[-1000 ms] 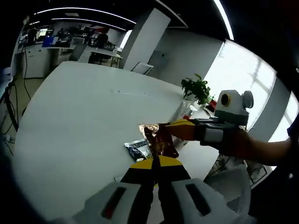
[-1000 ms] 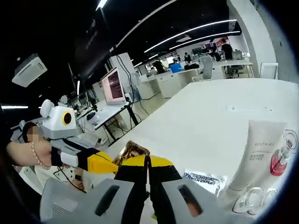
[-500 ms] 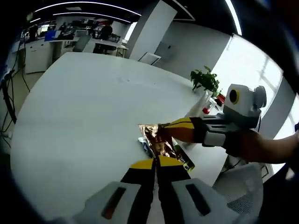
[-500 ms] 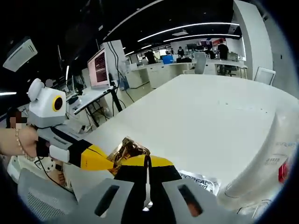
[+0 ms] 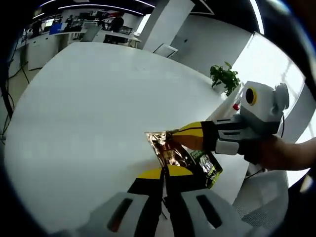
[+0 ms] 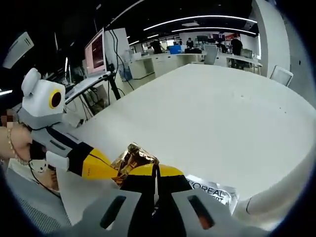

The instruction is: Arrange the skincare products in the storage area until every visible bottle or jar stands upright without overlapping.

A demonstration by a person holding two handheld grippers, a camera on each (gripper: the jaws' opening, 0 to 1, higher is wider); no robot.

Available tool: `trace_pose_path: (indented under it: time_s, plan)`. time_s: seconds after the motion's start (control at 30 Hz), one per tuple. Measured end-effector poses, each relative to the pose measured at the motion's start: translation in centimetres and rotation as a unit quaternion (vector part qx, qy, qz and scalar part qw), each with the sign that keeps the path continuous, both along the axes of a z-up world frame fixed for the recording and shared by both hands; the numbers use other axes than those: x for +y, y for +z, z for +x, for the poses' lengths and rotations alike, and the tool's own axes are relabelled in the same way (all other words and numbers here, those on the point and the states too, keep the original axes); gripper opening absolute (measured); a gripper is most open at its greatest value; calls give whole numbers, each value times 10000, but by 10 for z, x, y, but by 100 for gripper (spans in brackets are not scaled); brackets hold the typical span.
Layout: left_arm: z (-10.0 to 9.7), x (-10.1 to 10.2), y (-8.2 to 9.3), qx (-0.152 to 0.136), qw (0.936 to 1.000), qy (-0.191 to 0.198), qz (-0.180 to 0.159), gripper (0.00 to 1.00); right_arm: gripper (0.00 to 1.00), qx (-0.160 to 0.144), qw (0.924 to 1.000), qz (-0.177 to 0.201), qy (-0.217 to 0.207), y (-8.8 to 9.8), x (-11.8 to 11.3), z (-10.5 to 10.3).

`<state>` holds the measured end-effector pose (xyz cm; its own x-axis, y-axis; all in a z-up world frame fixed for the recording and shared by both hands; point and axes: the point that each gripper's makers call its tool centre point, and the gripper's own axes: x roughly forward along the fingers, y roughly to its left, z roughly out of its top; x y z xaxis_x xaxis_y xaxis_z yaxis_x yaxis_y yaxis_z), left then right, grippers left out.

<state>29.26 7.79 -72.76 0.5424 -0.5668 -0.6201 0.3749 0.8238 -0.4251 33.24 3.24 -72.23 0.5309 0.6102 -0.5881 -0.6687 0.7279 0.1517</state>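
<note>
A crinkled copper foil sachet [image 5: 165,149] hangs over the white table [image 5: 89,94], pinched from two sides. My left gripper [image 5: 164,171] is shut on its near end. My right gripper [image 5: 177,138] comes in from the right, shut on its upper edge. In the right gripper view the same sachet [image 6: 132,156] sits just ahead of my right gripper [image 6: 155,169], and my left gripper [image 6: 104,166] meets it from the left. A green sachet [image 5: 208,166] lies flat under the foil one. A silver L'Oreal sachet [image 6: 211,190] lies flat on the table.
A white tube [image 6: 279,195] lies at the right edge of the right gripper view. A potted plant [image 5: 225,77] and a small red-capped item [image 5: 237,106] stand at the table's far right. Desks, monitors and people fill the office behind. A hand [image 5: 276,153] holds the right gripper.
Both grippers have kept their hold on the foil sachet. Both views have shifted, so the white tube and bottles have slid toward the right edge, and a green sachet now shows beneath the foil one.
</note>
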Motion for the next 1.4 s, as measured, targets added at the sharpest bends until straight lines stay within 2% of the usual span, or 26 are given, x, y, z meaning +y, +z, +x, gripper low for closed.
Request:
trace_pose_path:
  time_s: [0.13,0.3,0.47,0.73,1.13,1.23,1.33,1.4]
  plan:
    - [2,3,-12,65,9999,-17,119,2,1,37,9998,-150,113,-15,5,5]
    - [3,4,-23,91,9997,-47,218,2,1,83,9994,-278,167,-25,5,5]
    - [3,3,-29,77,9989,-184,419,2,1,38,9984,-481,298,-36,7,6]
    - [6,3,-33,67,9983,-256,513,3,1,-18,9972,-649,380,-39,6,8]
    - [10,7,-37,-22,9954,-475,835,4,2,-36,9965,-726,420,-42,7,9]
    - [11,11,-36,-199,9903,-667,1202,4,2,-97,9957,-814,437,-42,6,11]
    - [10,17,-36,-284,9865,-767,1417,8,1,-65,9960,-763,454,-43,8,12]
    - [12,17,-29,-464,9825,-883,1572,11,1,-73,9958,-785,459,-43,8,13]
